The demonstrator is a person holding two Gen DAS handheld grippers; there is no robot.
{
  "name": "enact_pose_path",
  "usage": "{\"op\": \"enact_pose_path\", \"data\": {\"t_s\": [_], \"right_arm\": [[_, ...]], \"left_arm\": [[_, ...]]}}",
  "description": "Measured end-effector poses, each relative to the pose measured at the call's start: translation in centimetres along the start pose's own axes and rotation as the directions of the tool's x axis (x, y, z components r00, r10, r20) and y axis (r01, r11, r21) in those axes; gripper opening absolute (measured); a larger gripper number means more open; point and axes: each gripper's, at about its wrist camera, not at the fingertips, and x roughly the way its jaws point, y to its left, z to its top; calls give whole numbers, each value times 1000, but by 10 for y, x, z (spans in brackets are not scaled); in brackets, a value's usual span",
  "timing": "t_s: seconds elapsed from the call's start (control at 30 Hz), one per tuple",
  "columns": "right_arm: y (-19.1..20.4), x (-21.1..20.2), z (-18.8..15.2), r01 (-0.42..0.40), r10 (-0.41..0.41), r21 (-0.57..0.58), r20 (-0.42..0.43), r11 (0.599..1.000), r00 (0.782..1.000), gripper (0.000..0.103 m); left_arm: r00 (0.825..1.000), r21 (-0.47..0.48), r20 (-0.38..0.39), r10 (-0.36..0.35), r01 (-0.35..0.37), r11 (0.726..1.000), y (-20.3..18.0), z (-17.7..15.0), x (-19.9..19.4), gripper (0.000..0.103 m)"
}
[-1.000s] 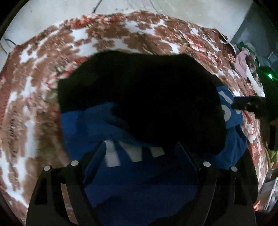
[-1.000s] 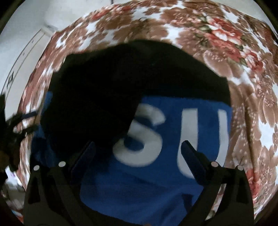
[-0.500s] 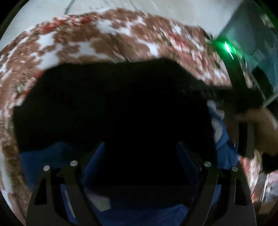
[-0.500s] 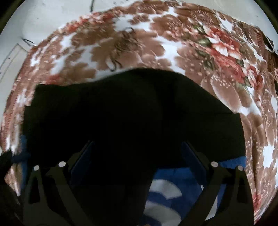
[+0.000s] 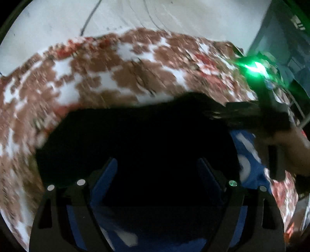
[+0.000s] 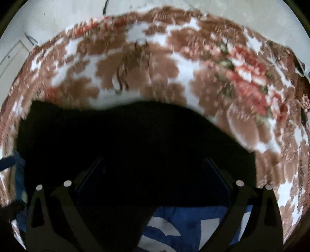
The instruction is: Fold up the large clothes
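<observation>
A black garment [image 5: 135, 139] lies on a bedspread [image 5: 120, 77] patterned in brown and white blotches with red-pink flowers. Below the black garment's near edge shows a royal-blue cloth [image 6: 193, 223] bearing large white letters. Beyond the bedspread's far edge the floor [image 5: 193, 17] is pale grey-white. At the bedspread's right edge a bright green light [image 5: 253, 67] glows.
</observation>
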Motion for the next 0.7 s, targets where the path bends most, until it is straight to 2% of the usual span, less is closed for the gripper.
{"op": "enact_pose_path", "data": {"t_s": [0.07,0.13,0.23,0.33,0.47,0.57,0.7], "right_arm": [[6,-2,17,-6,6,-9,40,1000,999,98],[13,12,30,22,-20,-41,48,999,999,98],[11,52,46,52,-52,-45,-8,998,999,98],[7,80,53,52,-53,-37,-43,998,998,98],[3,101,60,108,-110,-69,-31,992,993,98],[-7,113,61,68,-70,-34,-53,997,996,98],[-5,91,58,74,-74,-56,7,996,997,98]], "left_arm": [[999,9,7,46,-46,999,10,16,11,84],[999,9,-2,54,-54,998,21,29,31,84],[996,-7,-78,40,-41,999,39,40,73,82],[993,30,-99,57,-54,998,47,46,100,84],[989,107,-107,98,-87,990,49,49,118,87],[990,129,-103,101,-87,988,51,50,124,87],[989,139,-81,121,-109,984,46,51,112,88]]}}
